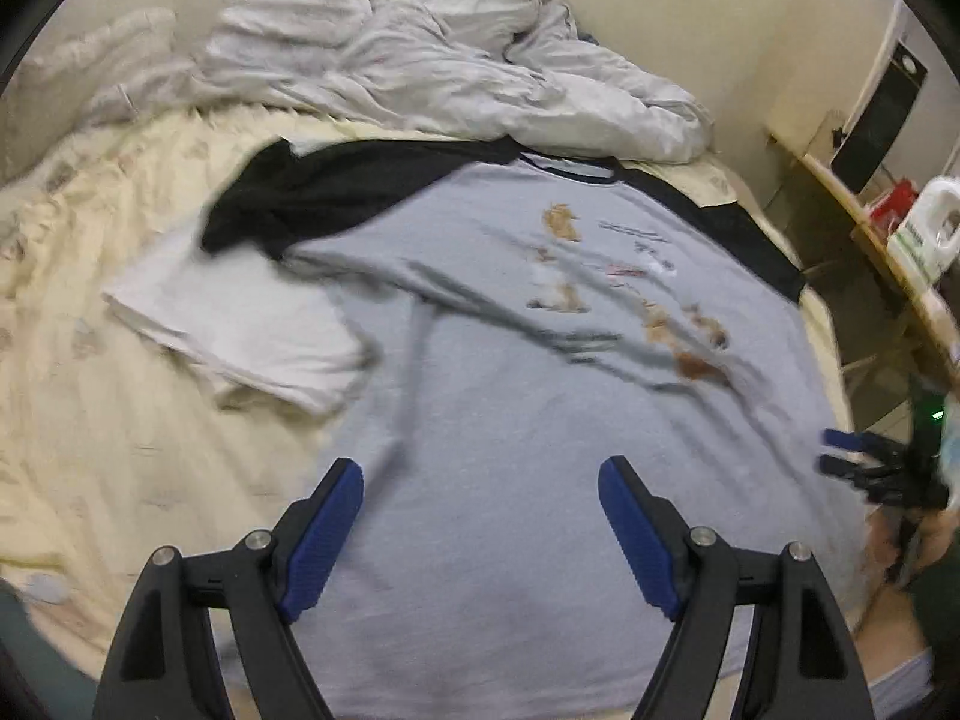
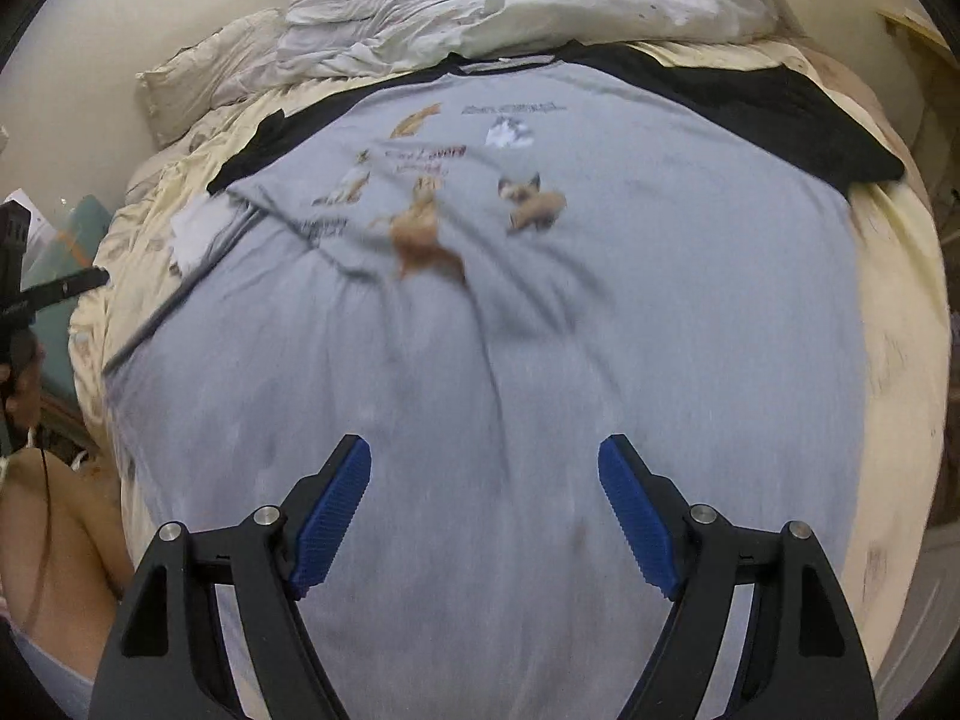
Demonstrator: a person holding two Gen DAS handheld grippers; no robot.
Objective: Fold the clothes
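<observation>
While both tools hang above the bed (image 1: 90, 420), the task's things read as follows, left to right.

Far left: cream bedsheet, bare. On it, a white garment (image 1: 240, 324) lying as a flat, squared-off stack, apparently already folded; its near corner touches the grey shirt's edge, and the shirt's black left sleeve (image 1: 312, 192) drapes over its far end.

Centre: grey raglan T-shirt (image 1: 510, 420), cat prints on the chest, spread face up, collar toward the crumpled white duvet (image 1: 450, 72) at the head of the bed. Body is open to full width, with diagonal wrinkles across the print. No fold in the body visible.

Left gripper (image 1: 480, 534): fingers spread wide, nothing between them, above the shirt's lower half.

Right gripper (image 2: 485, 516): likewise wide apart and empty, over the hem region; it also shows at the right edge of the left view.

Right: black right sleeve (image 2: 780, 114) lying out flat toward the bed edge.

Judgement: one piece appears finished; the shirt is laid out but unfolded, so sleeves and body folds remain. Frames are motion-blurred; hem edge itself not clearly seen.
</observation>
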